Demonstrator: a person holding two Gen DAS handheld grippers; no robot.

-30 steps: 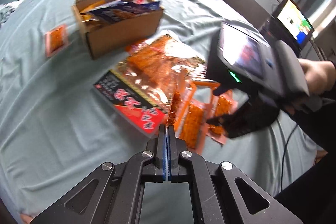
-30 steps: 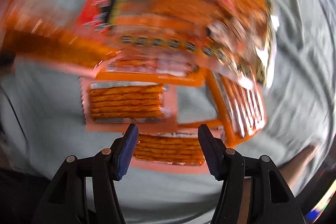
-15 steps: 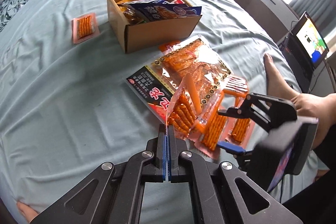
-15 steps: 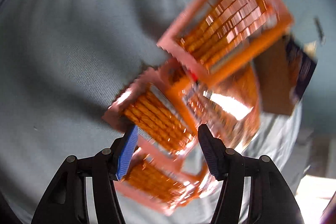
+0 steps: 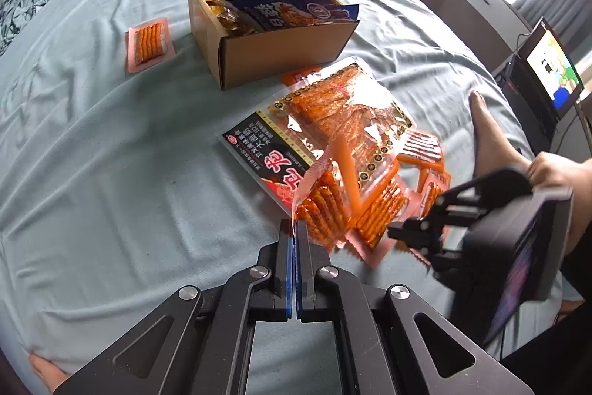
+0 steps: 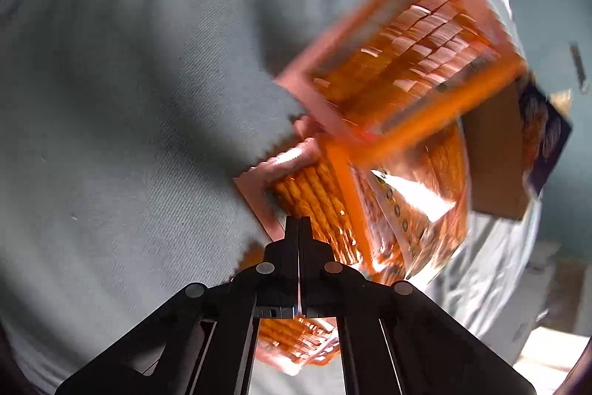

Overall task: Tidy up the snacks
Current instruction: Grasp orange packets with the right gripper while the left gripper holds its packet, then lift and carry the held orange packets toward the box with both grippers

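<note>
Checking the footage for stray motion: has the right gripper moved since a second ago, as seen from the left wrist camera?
Yes. The right gripper has swung down and toward the camera, from beside the big snack bag to the small packets' near edge.

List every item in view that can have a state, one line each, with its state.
cardboard box: open, top flap torn, snack bags inside.
large snack bag: lying flat on the bed beside the box.
strip of small snack packs: one end lifted, pinched by both grippers.
single small pack: lying flat, apart from the rest.
left gripper: shut on the strip's edge.
right gripper: shut on the strip.
screen: on.
</note>
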